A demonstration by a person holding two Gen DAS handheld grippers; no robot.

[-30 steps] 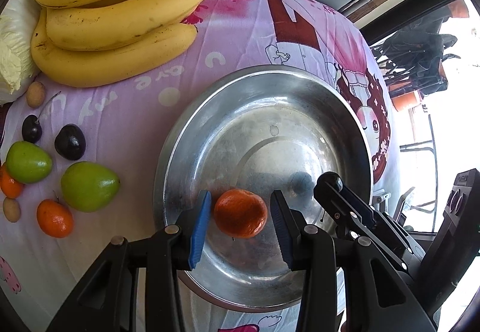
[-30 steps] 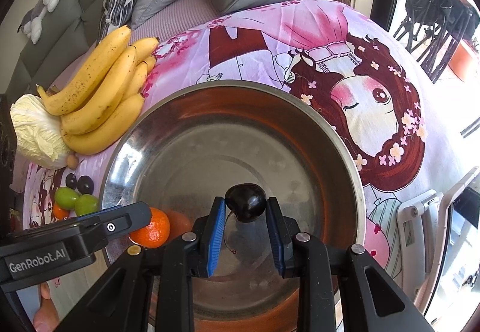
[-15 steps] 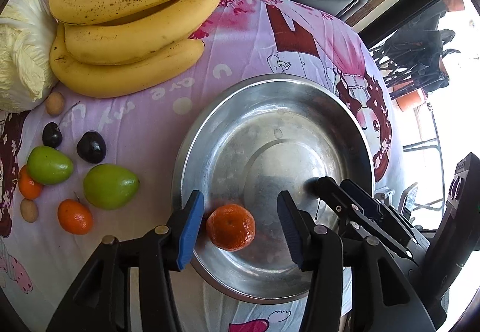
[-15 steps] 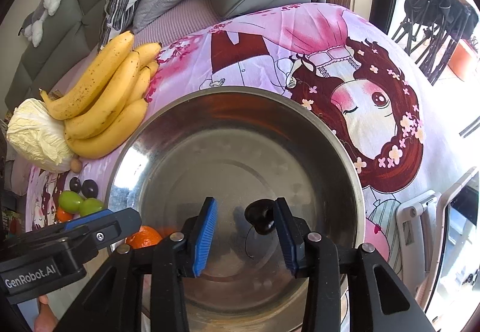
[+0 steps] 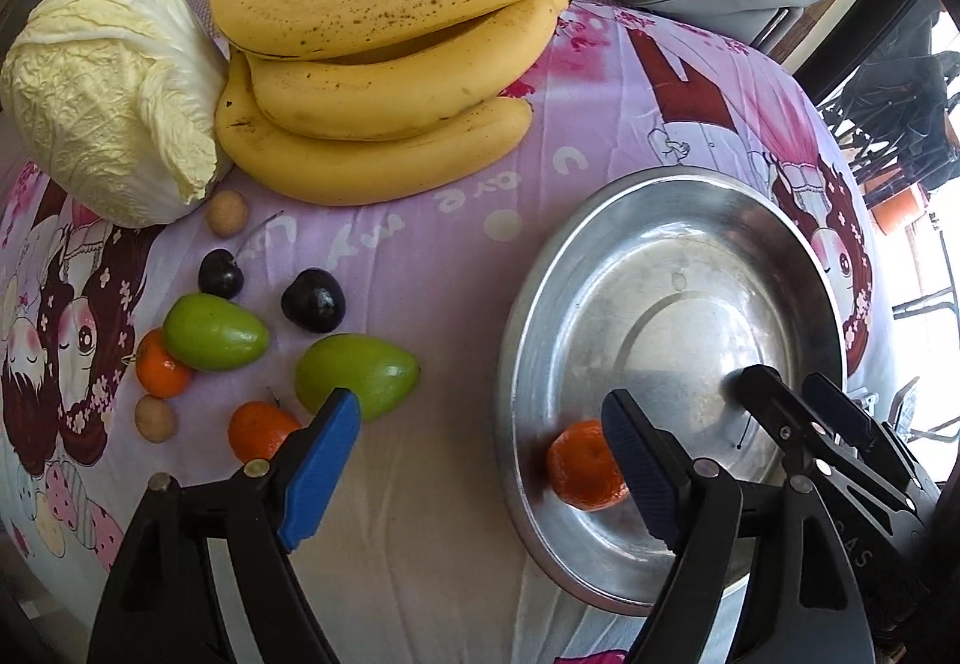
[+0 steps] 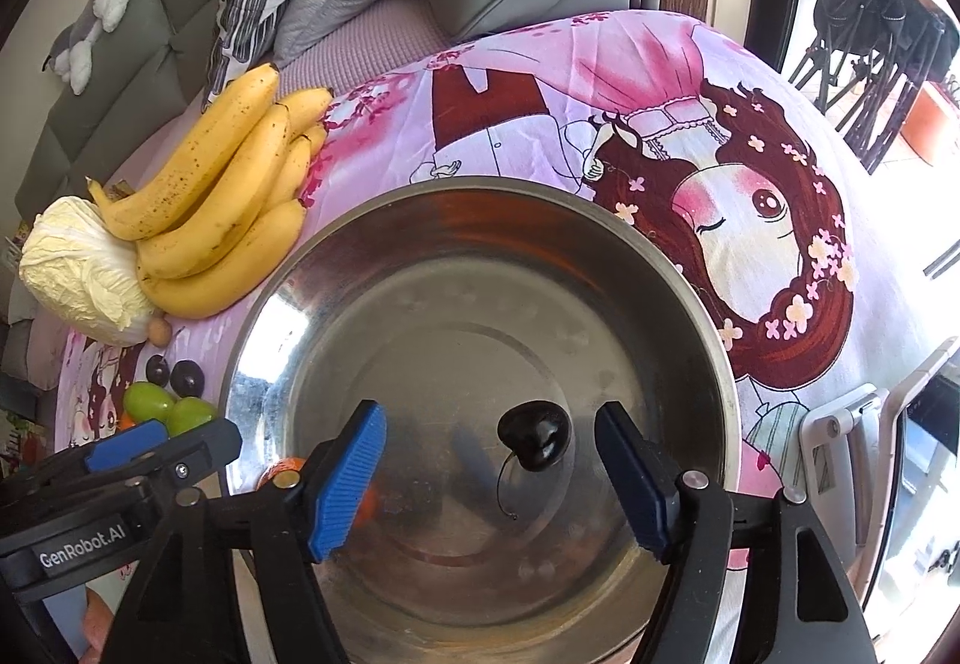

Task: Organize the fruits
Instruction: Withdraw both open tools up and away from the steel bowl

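- The left gripper (image 5: 480,469) has its jaws opening, with nothing between them; a small orange mandarin (image 5: 585,465) lies just behind its right finger, inside the steel bowl (image 5: 672,196).
- The right gripper (image 6: 489,475) has its jaws opening too; a glossy dark cherry (image 6: 536,442) with a thin stem lies free between them on the bowl floor.
- Far left of the left gripper, more fruits lie on the pink cloth (image 5: 432,256): bananas (image 5: 384,82), green fruits (image 5: 357,376).

"GenRobot.AI" on the left tongs (image 6: 114,460); "ore" on the tablecloth (image 5: 456,256)
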